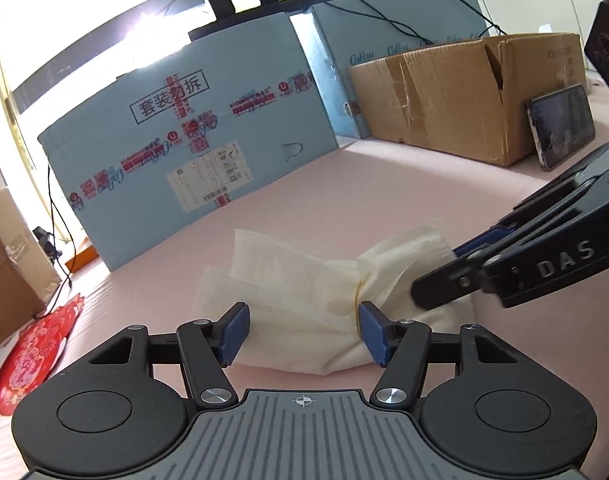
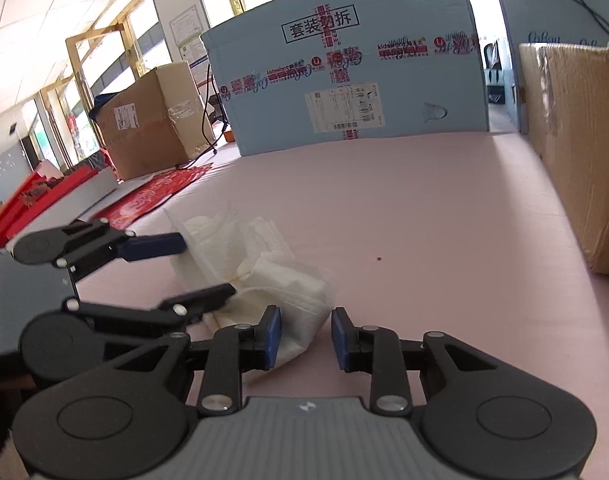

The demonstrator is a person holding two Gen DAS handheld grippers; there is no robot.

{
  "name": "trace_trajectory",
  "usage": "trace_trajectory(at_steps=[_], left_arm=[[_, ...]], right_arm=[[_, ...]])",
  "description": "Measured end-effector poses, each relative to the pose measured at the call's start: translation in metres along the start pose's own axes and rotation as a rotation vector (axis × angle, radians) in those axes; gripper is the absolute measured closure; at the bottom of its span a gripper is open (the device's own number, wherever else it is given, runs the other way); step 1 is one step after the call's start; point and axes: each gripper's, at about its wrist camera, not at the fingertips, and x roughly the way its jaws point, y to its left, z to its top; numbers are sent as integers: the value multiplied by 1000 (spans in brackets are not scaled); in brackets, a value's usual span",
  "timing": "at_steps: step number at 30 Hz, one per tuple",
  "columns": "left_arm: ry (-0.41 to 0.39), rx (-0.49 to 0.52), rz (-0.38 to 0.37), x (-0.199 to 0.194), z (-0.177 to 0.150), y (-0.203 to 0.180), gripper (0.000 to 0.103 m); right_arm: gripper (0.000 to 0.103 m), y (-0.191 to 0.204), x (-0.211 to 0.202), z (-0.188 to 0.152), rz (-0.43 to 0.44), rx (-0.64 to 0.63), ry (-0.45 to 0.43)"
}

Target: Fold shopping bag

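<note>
Midway through the fold, a cream, crinkled non-woven shopping bag (image 1: 304,304) lies bunched on the pink tabletop (image 2: 444,208), gathered into a loose bundle rather than a flat packet. Left tongs (image 1: 304,332) stand open, straddling the bag's near edge without pinching it. Right tongs (image 2: 306,338) are open too, one blue pad touching the bag's corner. Judging by the puffed layers, flattening and the final folds remain.

Right gripper (image 2: 306,336) fingers spread at crumpled shopping bag (image 2: 276,280) on pink table (image 2: 444,240)
</note>
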Motion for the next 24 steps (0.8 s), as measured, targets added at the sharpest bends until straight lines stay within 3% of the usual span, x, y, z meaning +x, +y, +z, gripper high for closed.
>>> trace_trajectory(at_steps=[2,6,8,15,18,24], left_arm=[[-11,-21,-4,-3,-1,-1,40],[-66,-17,19,-15,-5,-4,21],[-67,0,12,-16,-7,-9,18],[-50,2,43,-2,-7,-12,11],[-48,4,54,-1,-8,-11,10],[-44,34,71,-1,-10,-13,10]], right_arm=[[70,-2,3,2,1,18,-5],[72,-5,3,-1,10,47,-15],[75,-8,4,0,13,76,-19],[82,-8,1,0,22,133,-26],[82,-10,-3,1,53,143,-27],[78,-11,10,6,37,135,-3]])
